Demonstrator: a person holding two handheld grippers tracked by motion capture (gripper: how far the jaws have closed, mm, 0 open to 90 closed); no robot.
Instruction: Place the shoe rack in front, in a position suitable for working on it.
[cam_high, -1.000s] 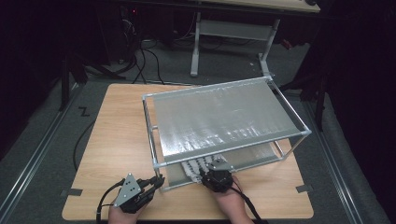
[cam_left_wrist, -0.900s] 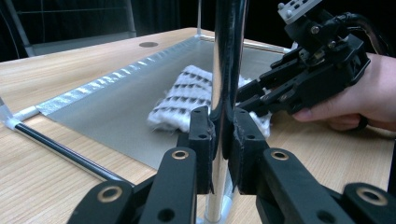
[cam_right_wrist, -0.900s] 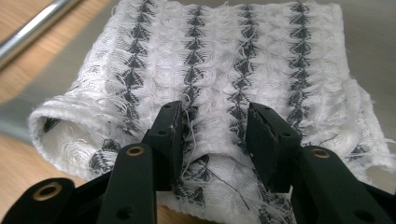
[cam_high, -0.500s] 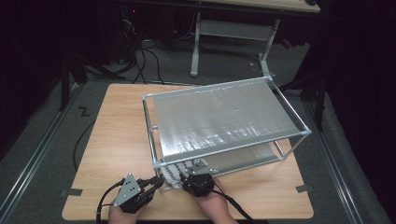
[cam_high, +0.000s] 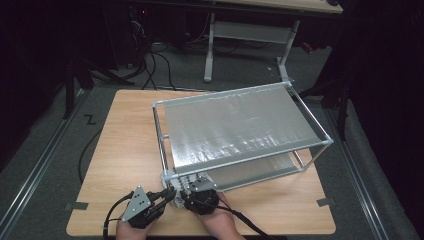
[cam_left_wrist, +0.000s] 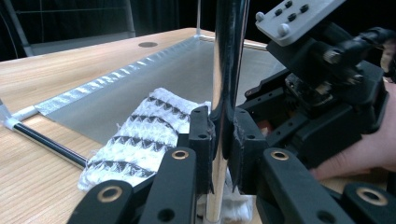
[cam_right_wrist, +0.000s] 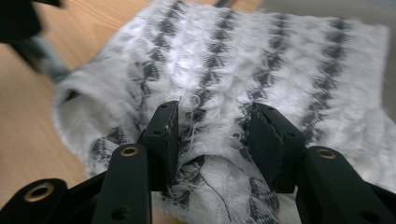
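Lying at the tabletop's near edge, by the corner post (cam_left_wrist: 227, 70) of the metal rack (cam_high: 240, 125), the knitted cloth (cam_right_wrist: 261, 70) looks soft, light and limp, best pinched at a raised fold. The left claw (cam_left_wrist: 219, 140) is clamped on that post. The right claw (cam_right_wrist: 215, 135) has just been opening, its jaws apart astride a bunched fold of the cloth.

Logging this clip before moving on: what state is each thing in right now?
Left tongs: shut on the rack's upright post.
Right tongs: jaws apart and just been opening, cloth bunched between them.
Cloth: crumpled, lying at the rack's near corner.
Rack: standing upright on the table.
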